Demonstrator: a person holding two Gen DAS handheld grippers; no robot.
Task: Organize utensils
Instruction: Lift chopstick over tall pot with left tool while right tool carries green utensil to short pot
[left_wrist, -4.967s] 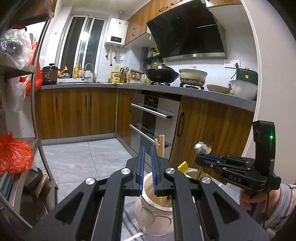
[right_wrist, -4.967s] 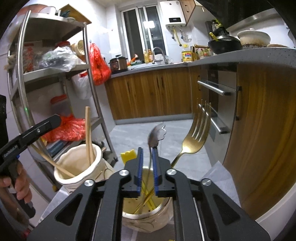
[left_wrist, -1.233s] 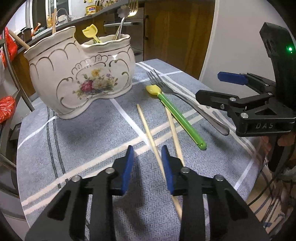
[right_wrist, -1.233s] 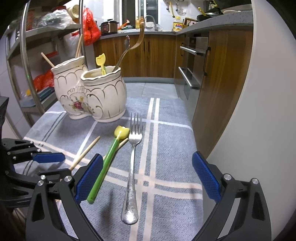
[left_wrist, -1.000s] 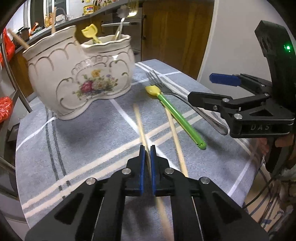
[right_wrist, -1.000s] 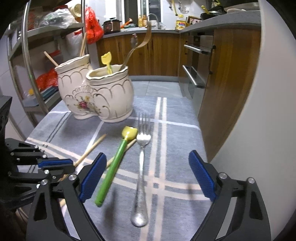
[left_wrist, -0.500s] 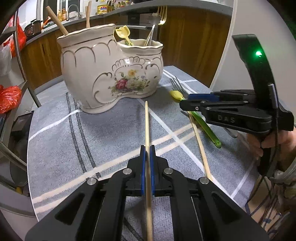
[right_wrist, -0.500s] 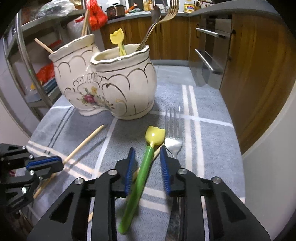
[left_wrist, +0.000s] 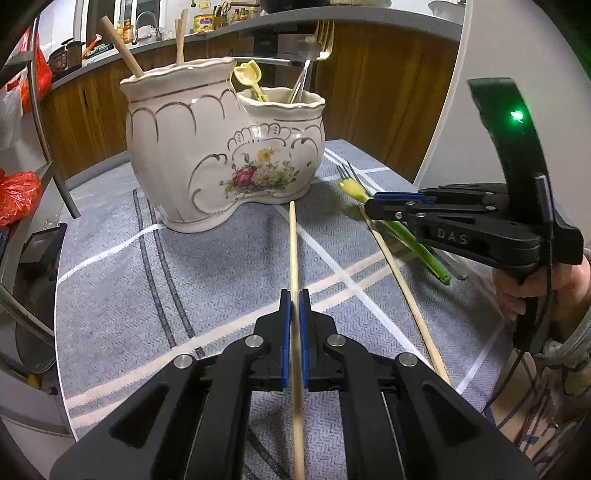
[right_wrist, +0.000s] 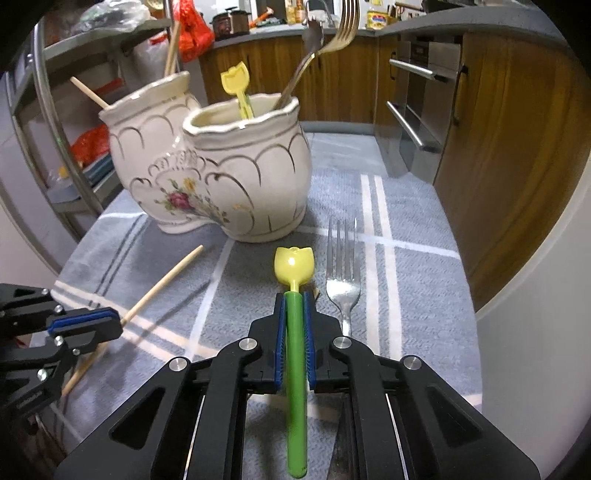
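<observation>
A cream flowered ceramic holder (left_wrist: 207, 162) with two compartments stands on the grey cloth; the taller one has chopsticks, the lower one a yellow spoon, a gold fork and a silver utensil. My left gripper (left_wrist: 294, 295) is shut on a wooden chopstick (left_wrist: 293, 243) that points at the holder. My right gripper (right_wrist: 294, 299) is closing on the green handle of a tulip-headed spoon (right_wrist: 294, 266), and its pads touch the handle on both sides. A silver fork (right_wrist: 342, 280) lies just right of the spoon. A second chopstick (left_wrist: 399, 280) lies on the cloth.
The grey checked cloth (right_wrist: 406, 229) covers a small round table whose edge falls off close on the right. A metal shelf rack (right_wrist: 55, 122) stands to the left, wooden cabinets and an oven behind. A person's hand (left_wrist: 524, 291) holds the right gripper.
My right gripper went from wide open to closed around the green spoon handle and came nearer the holder. My left gripper kept the chopstick and swung it in line with the holder.
</observation>
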